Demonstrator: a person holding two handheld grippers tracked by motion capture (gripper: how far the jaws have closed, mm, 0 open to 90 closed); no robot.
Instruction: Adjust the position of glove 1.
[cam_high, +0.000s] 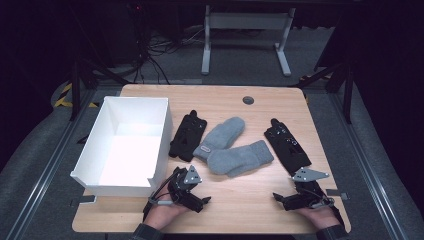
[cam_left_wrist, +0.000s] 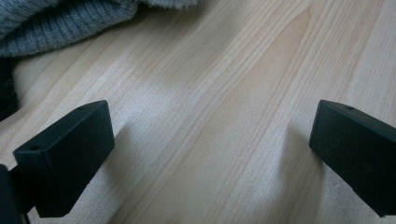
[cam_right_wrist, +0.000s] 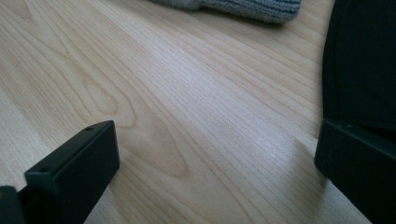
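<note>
Both tools, left (cam_high: 192, 196) and right (cam_high: 295, 198), rest wide open and empty at the table's (cam_high: 240, 200) near edge; grey mittens (cam_high: 232, 147) lie mid-table beside a white box (cam_high: 125, 145). A shallow pinch could drop the soft knit.

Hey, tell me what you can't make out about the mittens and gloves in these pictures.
- Lower grey mitten: covers part of the upper grey mitten, high view.
- Mitten label: too small to read, high view.
- Right black glove: cut off by the frame edge, right gripper view.
- Left black glove: details too dark, high view.
</note>
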